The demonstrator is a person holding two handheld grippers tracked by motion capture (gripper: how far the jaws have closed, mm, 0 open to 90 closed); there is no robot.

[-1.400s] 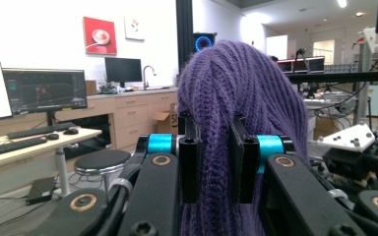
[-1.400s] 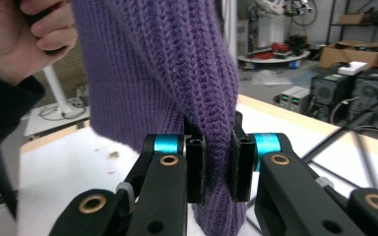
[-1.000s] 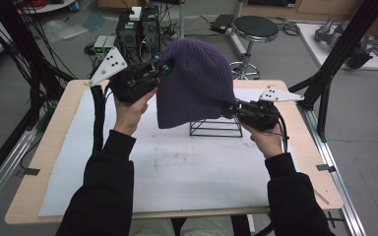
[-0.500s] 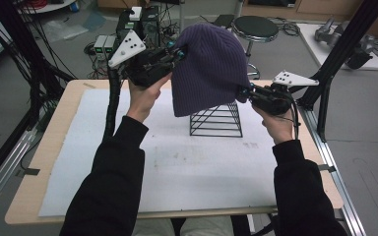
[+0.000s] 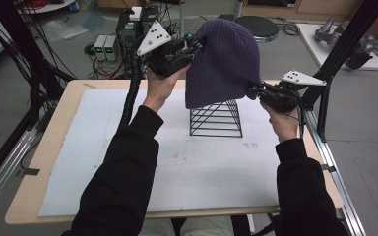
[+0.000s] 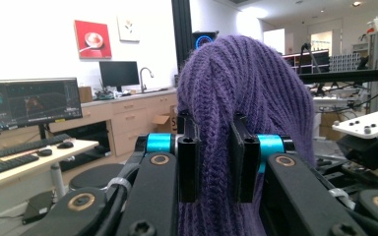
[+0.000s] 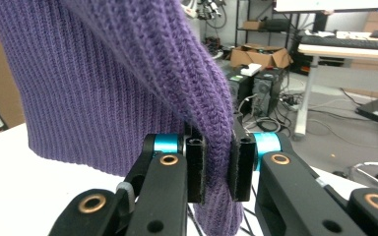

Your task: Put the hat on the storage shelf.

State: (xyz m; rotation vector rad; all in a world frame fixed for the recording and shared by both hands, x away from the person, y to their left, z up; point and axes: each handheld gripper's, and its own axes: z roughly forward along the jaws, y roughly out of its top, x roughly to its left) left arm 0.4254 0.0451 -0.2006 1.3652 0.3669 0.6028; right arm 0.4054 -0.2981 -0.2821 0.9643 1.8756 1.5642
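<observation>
Purple ribbed wool is what catches the eye: a knitted beanie [image 5: 224, 61], thick and soft, its vertical ribs running from a rounded crown down to a straight open hem, hangs in the air between two hand-held tools. The left tool [image 5: 196, 46], black with turquoise collars and a grey three-cornered plate on top, is clamped on a bunched fold of the knit high on the hat's left side; in the left gripper view the flat black pads [image 6: 189, 157] press the yarn into a narrow ridge between them. The right tool [image 5: 254, 88], built the same way, pinches the fabric lower down on the hat's right edge, and in the right gripper view the wool [image 7: 128, 73] puckers into a twisted rope where the jaws squeeze it. The beanie is held above a small black wire stand [image 5: 216, 118], a cage of thin straight rods narrowing towards its top, and the hem hangs over the top of that frame; I cannot tell whether it touches it. The stand sits on a pale, matte sheet [image 5: 152, 172] laid over the light wooden bench [image 5: 59, 123], whose rounded rim shows around the sheet. The person's forearms are in black sleeves [image 5: 123, 172].
</observation>
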